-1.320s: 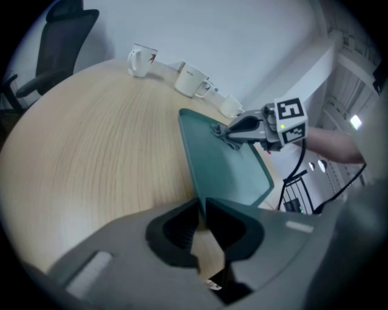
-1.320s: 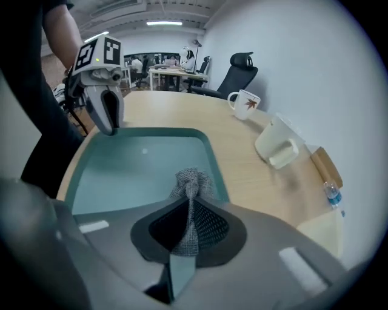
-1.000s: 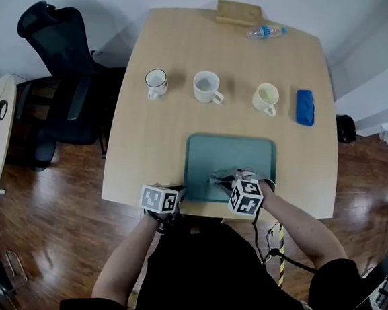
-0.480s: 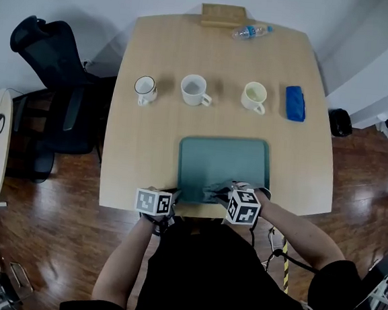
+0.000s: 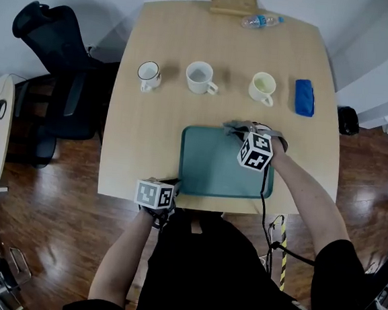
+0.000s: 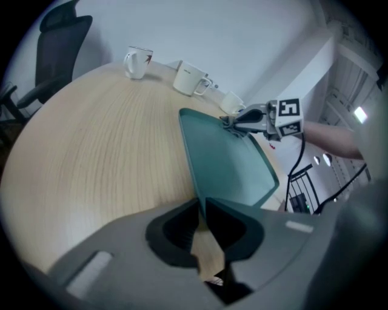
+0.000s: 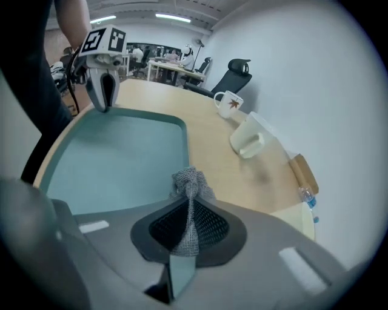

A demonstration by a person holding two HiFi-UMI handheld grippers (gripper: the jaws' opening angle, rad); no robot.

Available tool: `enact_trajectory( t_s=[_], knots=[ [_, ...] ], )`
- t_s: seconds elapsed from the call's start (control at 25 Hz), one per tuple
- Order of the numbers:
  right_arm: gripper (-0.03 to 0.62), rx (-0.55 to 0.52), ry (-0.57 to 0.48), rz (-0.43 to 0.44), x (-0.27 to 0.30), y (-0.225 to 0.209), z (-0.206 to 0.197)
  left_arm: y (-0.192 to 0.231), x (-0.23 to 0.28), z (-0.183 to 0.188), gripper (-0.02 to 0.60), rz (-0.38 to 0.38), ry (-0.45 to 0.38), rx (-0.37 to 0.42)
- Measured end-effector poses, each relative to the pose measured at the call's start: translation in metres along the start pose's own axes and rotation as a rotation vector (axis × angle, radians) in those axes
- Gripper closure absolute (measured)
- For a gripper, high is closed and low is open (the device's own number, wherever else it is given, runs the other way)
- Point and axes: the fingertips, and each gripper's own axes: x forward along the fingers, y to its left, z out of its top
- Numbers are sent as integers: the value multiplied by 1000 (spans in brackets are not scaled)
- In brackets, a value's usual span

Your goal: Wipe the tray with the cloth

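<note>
The head view showed the tray [image 5: 213,166] at the near edge of the table [image 5: 145,133]. Three mugs [image 5: 201,77] stood in a row beyond it, and a bottle [image 5: 260,20] lay at the far edge. The right gripper [image 5: 243,131] stood at the tray's far right corner. There the head view gave only a grey scrap, while the gripper's own view showed its jaws closed on a grey mesh cloth [image 7: 190,181], bunched at that corner. The left gripper [image 6: 202,209] sat at the tray's near left corner, and its own view showed the jaws pinched on the tray's rim.
</note>
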Motion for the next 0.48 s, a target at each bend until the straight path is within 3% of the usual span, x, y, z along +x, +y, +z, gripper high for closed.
enact_trajectory(
  t_s=[0.12, 0.32, 0.48],
  knots=[
    [568, 16, -18, 22, 2, 2, -1, 1, 0, 0, 540, 6, -2, 1],
    [568, 32, -30, 104, -12, 54, -7, 3, 0, -2, 540, 2, -8, -13],
    [568, 88, -50, 243, -34, 112, -1, 5, 0, -2, 540, -6, -4, -10]
  ],
)
